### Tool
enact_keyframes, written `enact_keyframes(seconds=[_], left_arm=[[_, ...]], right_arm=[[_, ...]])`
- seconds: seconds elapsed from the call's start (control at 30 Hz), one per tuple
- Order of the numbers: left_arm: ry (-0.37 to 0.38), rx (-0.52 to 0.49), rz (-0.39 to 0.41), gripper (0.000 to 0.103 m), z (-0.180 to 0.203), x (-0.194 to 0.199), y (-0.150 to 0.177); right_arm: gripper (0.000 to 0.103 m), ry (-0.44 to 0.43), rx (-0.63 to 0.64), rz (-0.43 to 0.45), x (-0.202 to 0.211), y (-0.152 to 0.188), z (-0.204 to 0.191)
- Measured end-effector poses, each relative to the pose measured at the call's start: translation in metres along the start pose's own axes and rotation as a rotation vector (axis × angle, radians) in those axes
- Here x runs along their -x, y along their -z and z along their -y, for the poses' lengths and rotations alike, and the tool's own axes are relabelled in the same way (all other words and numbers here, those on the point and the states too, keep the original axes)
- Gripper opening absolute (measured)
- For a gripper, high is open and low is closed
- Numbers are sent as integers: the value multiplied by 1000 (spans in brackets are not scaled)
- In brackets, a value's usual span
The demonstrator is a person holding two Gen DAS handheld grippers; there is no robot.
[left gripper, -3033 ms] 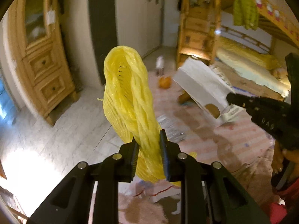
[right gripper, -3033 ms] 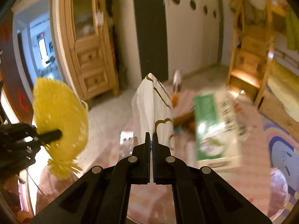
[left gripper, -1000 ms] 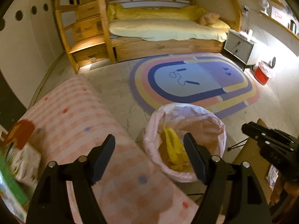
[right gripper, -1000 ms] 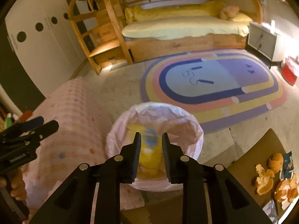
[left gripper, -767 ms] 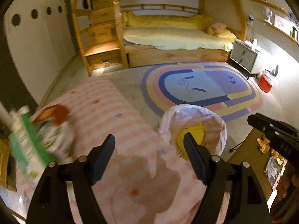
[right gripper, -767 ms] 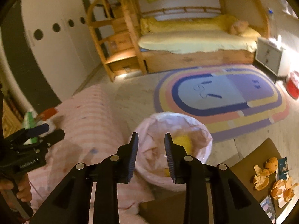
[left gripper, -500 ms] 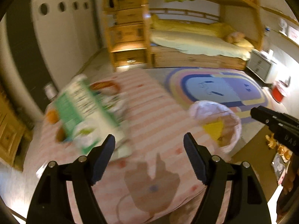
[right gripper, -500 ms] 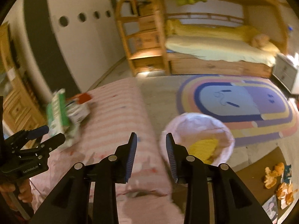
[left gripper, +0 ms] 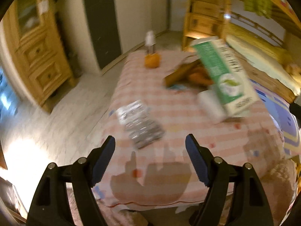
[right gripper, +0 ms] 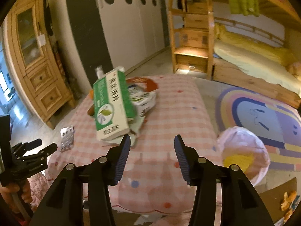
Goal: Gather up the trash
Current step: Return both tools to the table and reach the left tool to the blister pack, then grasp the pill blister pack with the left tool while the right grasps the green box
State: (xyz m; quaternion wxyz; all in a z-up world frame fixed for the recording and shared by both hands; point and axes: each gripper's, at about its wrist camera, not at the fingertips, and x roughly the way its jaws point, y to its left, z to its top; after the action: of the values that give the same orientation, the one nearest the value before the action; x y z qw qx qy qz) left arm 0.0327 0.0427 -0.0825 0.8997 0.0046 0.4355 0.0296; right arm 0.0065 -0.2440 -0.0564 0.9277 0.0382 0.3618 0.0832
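Just beyond the left gripper point(left gripper: 149, 141) tips: blister pack point(left gripper: 140, 124), flat on the cloth point(left gripper: 188, 113), within the span of the two fingers and nearer the left one. Fingers spread wide, nothing between them. Probably spread that way to straddle the pack on a straight drop. Thin and flush to the fabric, so likely needing one tip worked under an edge, or a pinch across its short side. Further ahead, right of the right finger: green box point(left gripper: 223, 71), propped at a tilt on a white roll point(left gripper: 210, 105) and other litter. Far ahead, near the cloth's far edge: orange point(left gripper: 152, 61) with a bottle point(left gripper: 150, 41) behind it, too blurred to say more.

Ahead of the right gripper point(right gripper: 152, 139), likewise parted and empty: same box, its low end just beyond the left fingertip, leaning over crumpled wrappers point(right gripper: 144, 99). Tilted, so top face and long edges exposed for a grip across the thin side. Right of the right finger, off the cloth's edge and lower: bin point(right gripper: 244, 131) with pink liner, mouth open, something yellow point(right gripper: 237, 160) inside. Bare cloth between the tips and on toward the bin, so open room for a swing right. Left of the pack, close by: cloth edge, floor below, and a careless nudge likely to slide the pack off.
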Motion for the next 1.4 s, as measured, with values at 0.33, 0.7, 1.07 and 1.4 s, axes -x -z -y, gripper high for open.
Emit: enact_keyframes(seconds=[0.33,0.7,1.07,1.4], left_arm=[[53,119,-79,86,-21,-33,-1],[-21,184,-138,84,-12,-72,-8],[66,111,-68,54,-19,-50,0],[175,-14,29,54,9,1,-4]], right_arm=[[50,5,18,-15,-28,-10,-12],[50,16,-11,-31,-34,-6,1],[50,6,12,-28,-24,-1,-8],[68,-40,72,-45,-25,1,-28]])
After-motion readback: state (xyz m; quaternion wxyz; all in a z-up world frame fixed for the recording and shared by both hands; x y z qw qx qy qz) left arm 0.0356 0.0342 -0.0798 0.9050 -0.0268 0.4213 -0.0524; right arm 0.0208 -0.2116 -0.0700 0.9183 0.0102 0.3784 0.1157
